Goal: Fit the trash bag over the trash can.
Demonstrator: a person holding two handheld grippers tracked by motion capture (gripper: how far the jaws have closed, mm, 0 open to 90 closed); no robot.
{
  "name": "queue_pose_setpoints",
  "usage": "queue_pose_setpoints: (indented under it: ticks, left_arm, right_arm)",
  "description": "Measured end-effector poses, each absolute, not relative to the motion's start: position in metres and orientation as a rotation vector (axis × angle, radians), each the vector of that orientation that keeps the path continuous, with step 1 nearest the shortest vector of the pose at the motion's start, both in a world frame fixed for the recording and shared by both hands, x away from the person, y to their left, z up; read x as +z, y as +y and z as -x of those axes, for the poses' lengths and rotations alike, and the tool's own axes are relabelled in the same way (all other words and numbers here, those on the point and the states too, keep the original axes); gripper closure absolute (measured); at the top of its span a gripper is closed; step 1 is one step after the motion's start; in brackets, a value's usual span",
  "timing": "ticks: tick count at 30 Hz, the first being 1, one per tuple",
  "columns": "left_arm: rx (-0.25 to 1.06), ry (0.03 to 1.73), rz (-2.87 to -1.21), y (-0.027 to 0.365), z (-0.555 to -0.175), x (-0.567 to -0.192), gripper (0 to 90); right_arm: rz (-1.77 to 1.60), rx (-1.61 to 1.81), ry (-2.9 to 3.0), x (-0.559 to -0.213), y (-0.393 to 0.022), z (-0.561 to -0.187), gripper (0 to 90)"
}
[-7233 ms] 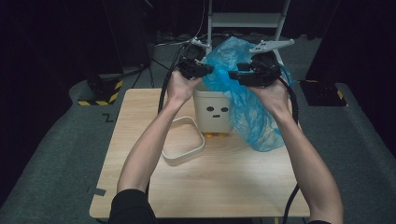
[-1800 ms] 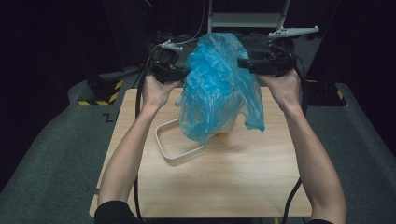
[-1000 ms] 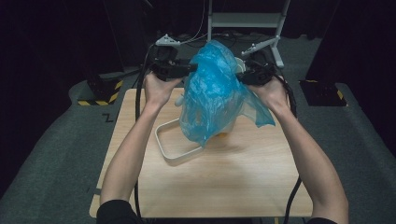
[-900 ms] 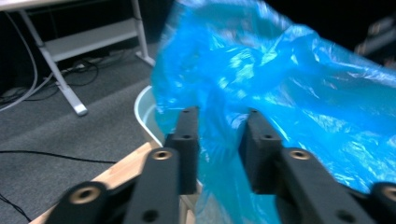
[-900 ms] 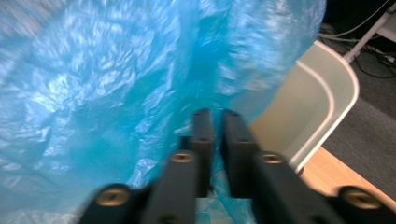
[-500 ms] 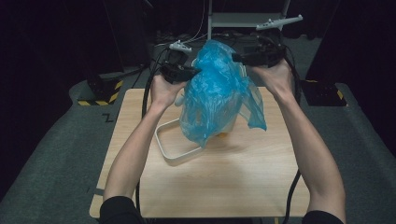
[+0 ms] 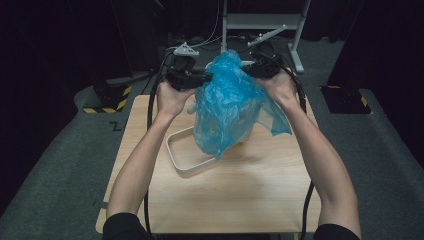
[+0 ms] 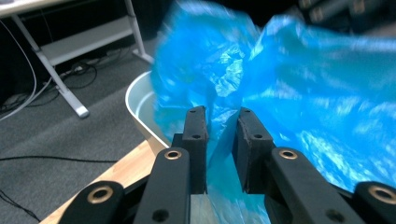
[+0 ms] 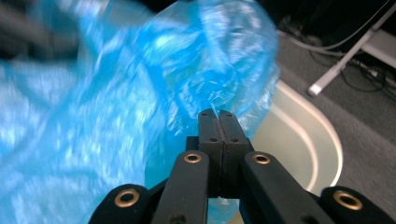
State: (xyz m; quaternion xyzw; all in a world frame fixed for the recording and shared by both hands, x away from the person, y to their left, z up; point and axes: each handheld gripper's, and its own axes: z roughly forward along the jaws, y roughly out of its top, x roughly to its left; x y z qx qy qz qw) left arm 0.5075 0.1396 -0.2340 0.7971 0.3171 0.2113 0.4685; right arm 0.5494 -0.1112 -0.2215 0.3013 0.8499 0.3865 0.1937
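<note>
Bag work: the crinkled blue translucent plastic bag (image 7: 227, 107) hangs over the white plastic bin (image 8: 142, 109) at the table's twelve o'clock, long axis upright. Left gripper (image 8: 223, 114), at nine o'clock, has jaws slightly apart with film between, just reopening; right gripper (image 9: 218, 114), at three, pinches film shut, likely spreading the mouth.

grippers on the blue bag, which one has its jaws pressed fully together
The right gripper: its jaws meet flat, pinching a thin edge of the blue bag. The left gripper has a visible gap between its jaws, with bag film running through it.
</note>
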Motion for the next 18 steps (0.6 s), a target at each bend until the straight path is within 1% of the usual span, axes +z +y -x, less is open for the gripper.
queue_pose_setpoints:
  ticks: [4,7,8,9,11,13,15,18]
  left_arm:
    - [0.498,0.798,-1.96,0.134,-0.517,-0.241,73.6]
    - [0.479,0.826,-1.979,0.13,-0.525,-0.248,73.7]
    - [0.473,0.829,-1.985,0.128,-0.528,-0.251,73.9]
    - [0.469,0.83,-1.986,0.128,-0.528,-0.252,74.0]
    - [0.467,0.834,-1.983,0.128,-0.527,-0.253,73.3]
    - [0.478,0.841,-1.967,0.13,-0.524,-0.251,68.5]
    - [0.497,0.851,-1.947,0.133,-0.52,-0.247,62.6]
    - [0.519,0.86,-1.927,0.139,-0.509,-0.238,52.6]
  right_arm:
    - [-0.832,0.985,2.441,-0.229,-0.112,-0.545,90.0]
    - [-0.838,0.951,2.475,-0.233,-0.112,-0.545,89.8]
    - [-0.844,0.953,2.478,-0.234,-0.112,-0.545,87.8]
    - [-0.846,0.975,2.465,-0.234,-0.114,-0.544,80.7]
    - [-0.88,1.043,2.434,-0.231,-0.12,-0.542,71.4]
    - [-0.902,1.097,2.39,-0.227,-0.128,-0.539,63.8]
    - [-0.918,1.149,2.343,-0.222,-0.136,-0.534,59.7]
    - [-0.908,1.216,2.281,-0.212,-0.146,-0.524,56.3]
